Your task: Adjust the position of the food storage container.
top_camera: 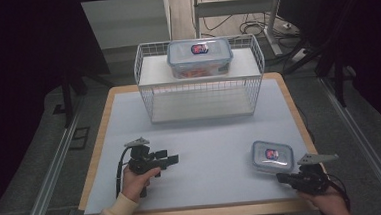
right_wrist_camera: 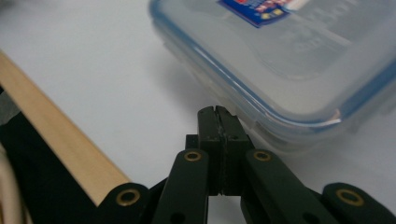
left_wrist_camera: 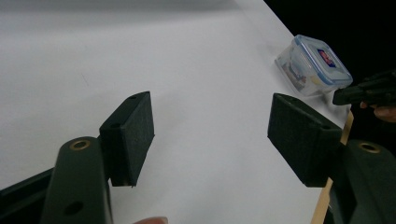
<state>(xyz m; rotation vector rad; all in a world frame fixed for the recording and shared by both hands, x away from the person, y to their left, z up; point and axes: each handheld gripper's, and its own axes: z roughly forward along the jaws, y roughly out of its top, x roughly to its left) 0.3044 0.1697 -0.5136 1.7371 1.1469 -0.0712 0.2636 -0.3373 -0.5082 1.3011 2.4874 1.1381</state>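
From above, I've got the small box point(top_camera: 272, 156) sitting near the right front corner of the table point(top_camera: 205, 141), and my right gripper point(top_camera: 288, 178) is right at its near edge, just touching or nearly so. My left gripper point(top_camera: 173, 159) hovers well apart on the left. A bigger box point(top_camera: 200, 57) sits on top of the wire rack point(top_camera: 200, 79) at the back.

Left gripper view now: jaws stand wide apart, nothing between them, bare table below, the small box point(left_wrist_camera: 312, 65) off to the far right.

Right gripper view: jaws pressed fully together, empty, tips just beside the small box point(right_wrist_camera: 299, 60) under its blue-rimmed lid. I'd judge it light, stiff plastic, smooth and a bit slippery. Best hold, I reckon, is across the side walls below the lid rim, so I'd need these jaws opened first.
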